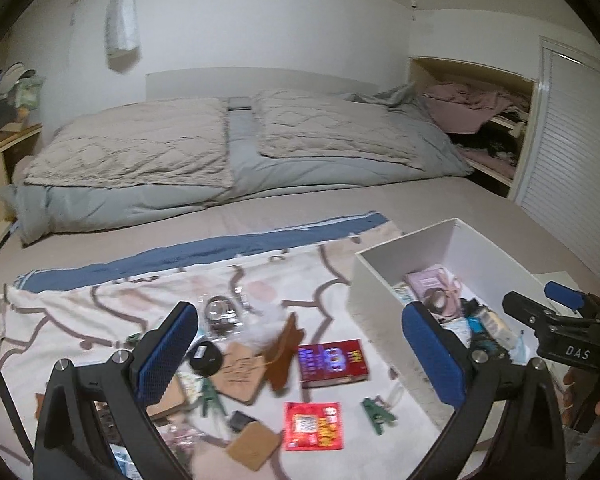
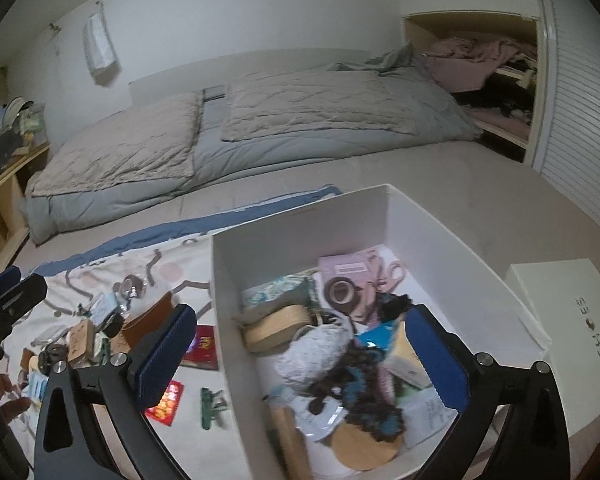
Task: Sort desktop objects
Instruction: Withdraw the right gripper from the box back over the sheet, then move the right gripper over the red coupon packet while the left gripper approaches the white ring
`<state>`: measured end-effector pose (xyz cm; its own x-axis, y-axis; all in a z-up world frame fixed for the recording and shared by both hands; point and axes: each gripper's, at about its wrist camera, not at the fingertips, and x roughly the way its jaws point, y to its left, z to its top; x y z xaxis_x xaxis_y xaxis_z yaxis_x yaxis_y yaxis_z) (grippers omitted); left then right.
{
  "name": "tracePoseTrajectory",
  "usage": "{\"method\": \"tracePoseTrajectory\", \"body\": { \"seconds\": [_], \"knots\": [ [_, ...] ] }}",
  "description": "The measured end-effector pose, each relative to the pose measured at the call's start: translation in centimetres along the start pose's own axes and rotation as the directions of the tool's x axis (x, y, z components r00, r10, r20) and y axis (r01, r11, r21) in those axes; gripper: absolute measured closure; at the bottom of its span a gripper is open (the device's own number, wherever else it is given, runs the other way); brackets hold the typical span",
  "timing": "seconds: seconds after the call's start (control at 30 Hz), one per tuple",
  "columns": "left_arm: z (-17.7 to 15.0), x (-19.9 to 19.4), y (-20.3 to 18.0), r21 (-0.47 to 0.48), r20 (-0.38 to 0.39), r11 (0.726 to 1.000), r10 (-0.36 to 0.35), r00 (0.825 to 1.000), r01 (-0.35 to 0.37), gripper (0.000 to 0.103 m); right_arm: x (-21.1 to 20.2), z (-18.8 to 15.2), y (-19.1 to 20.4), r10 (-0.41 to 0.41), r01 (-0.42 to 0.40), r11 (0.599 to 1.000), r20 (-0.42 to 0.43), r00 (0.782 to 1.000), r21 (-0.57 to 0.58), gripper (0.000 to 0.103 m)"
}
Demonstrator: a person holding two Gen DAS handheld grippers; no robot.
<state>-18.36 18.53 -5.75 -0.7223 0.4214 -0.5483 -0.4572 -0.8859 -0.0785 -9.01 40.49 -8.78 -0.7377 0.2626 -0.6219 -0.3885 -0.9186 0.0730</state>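
Small items lie scattered on a patterned cloth [image 1: 100,312]: a purple-red box [image 1: 334,362], a red snack packet [image 1: 314,426], a green clip [image 1: 378,410], a black round disc [image 1: 206,356] and cardboard tags [image 1: 240,368]. My left gripper [image 1: 300,344] hovers open above them, holding nothing. A white box [image 2: 300,216] holds several things, among them a tape roll [image 2: 342,290] and a dark blue-black knit bundle [image 2: 364,376]. My right gripper [image 2: 300,356] hangs open over the box's left wall, empty; in the left wrist view it [image 1: 540,300] is at the right edge.
The cloth lies on a bed with a grey quilt and pillows [image 1: 140,152] at the far end. A white lid [image 2: 556,320] lies right of the box. A shelf nook with clothes [image 2: 480,60] and a slatted door are at the far right. The left gripper [image 2: 8,286] shows at the left edge of the right wrist view.
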Motion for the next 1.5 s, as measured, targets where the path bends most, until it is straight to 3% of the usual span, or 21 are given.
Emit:
{"method": "tracePoseTrajectory", "body": {
  "seconds": [0.87,1.13,1.5],
  "knots": [
    [-2.4,-4.7,9.5,-0.087,0.012,0.971,0.224,0.974,-0.222,0.0,0.2,-0.8,9.7,0.149,-0.153,0.98,-0.044,0.988,-0.126,0.0],
    [-2.7,-6.0,11.6,-0.129,0.011,0.958,0.26,0.966,-0.256,0.0,-0.7,-0.5,10.9,0.189,-0.194,0.974,-0.055,0.981,-0.113,0.0],
    [-2.8,-8.9,13.2,-0.113,0.028,0.947,0.304,0.952,-0.299,0.0,-1.7,-0.5,12.6,0.236,-0.241,0.959,-0.05,0.97,-0.148,0.0]
  ]
}}
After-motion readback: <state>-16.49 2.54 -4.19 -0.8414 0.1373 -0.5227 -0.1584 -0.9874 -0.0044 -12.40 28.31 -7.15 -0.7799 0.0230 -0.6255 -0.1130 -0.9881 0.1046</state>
